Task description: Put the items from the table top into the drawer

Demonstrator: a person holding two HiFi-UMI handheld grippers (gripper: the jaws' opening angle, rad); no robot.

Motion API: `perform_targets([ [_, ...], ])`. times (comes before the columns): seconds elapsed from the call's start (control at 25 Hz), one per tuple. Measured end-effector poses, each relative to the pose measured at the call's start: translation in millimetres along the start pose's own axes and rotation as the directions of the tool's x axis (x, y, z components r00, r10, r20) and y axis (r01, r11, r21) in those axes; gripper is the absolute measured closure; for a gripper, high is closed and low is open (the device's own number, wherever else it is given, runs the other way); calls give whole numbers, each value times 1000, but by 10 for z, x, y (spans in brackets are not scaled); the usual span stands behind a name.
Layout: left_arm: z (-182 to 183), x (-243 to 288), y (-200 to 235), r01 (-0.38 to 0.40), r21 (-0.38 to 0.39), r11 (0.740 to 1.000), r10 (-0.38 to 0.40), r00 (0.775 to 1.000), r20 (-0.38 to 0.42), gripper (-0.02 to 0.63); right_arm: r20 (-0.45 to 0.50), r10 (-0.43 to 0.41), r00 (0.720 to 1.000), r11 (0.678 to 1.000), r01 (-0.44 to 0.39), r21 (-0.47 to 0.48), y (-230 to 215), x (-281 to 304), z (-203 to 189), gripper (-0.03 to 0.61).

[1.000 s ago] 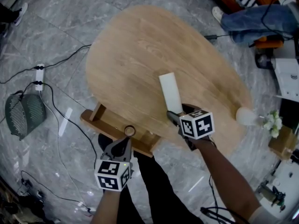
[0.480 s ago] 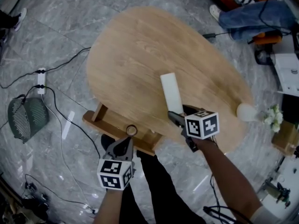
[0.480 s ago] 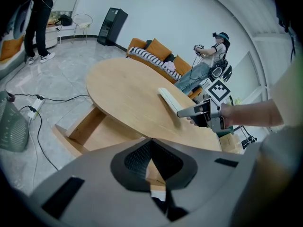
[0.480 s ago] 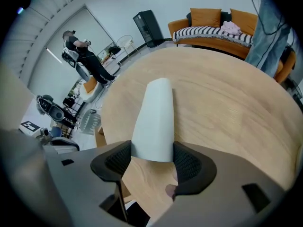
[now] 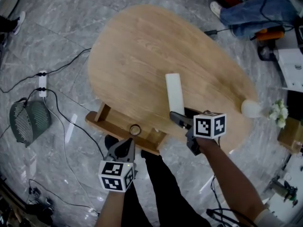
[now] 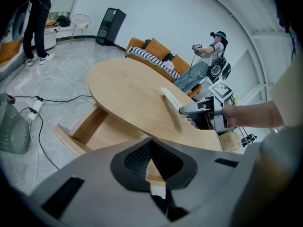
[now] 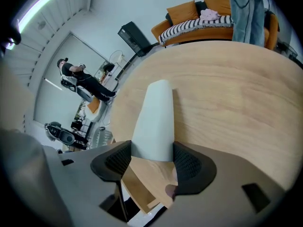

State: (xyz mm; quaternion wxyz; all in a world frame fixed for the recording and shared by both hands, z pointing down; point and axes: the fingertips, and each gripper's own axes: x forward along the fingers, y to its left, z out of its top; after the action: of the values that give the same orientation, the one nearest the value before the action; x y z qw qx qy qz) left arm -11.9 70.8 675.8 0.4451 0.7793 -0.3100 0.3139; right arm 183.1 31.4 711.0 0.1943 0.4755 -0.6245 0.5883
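A long white box (image 5: 174, 93) lies on the oval wooden table (image 5: 142, 51), its near end towards the table's front edge. My right gripper (image 5: 181, 120) has its jaws wide on that near end, and in the right gripper view the box (image 7: 155, 119) fills the gap between both pads (image 7: 187, 164). Below the table's front left edge the wooden drawer (image 5: 110, 125) stands pulled out, seen too in the left gripper view (image 6: 92, 126). My left gripper (image 5: 127, 148) is shut on nothing and hangs just in front of the drawer's front board, near its ring pull (image 5: 135, 129).
A white vase (image 5: 251, 109) stands at the table's right edge beside flowers (image 5: 277, 113). On the floor to the left are a grey mesh fan (image 5: 29, 120), a power strip (image 5: 42, 82) and cables. A seated person's legs (image 5: 251, 11) are at the top right.
My right gripper has rolled about its own axis and shifted slightly right, still at the box's near end. The left gripper has stayed in place.
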Motion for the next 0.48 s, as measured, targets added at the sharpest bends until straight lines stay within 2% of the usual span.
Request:
perform_targets([
  [0.28,4,-69,46,0,2,1000,0,1000,5,614,-10,24,1000,1000,-24,-1,139,-6,-86,285],
  [0.48,21,-140,94,4,8,1000,-4,1000,12,614,14,62,998,996,-62,65,249,30,-131,285],
])
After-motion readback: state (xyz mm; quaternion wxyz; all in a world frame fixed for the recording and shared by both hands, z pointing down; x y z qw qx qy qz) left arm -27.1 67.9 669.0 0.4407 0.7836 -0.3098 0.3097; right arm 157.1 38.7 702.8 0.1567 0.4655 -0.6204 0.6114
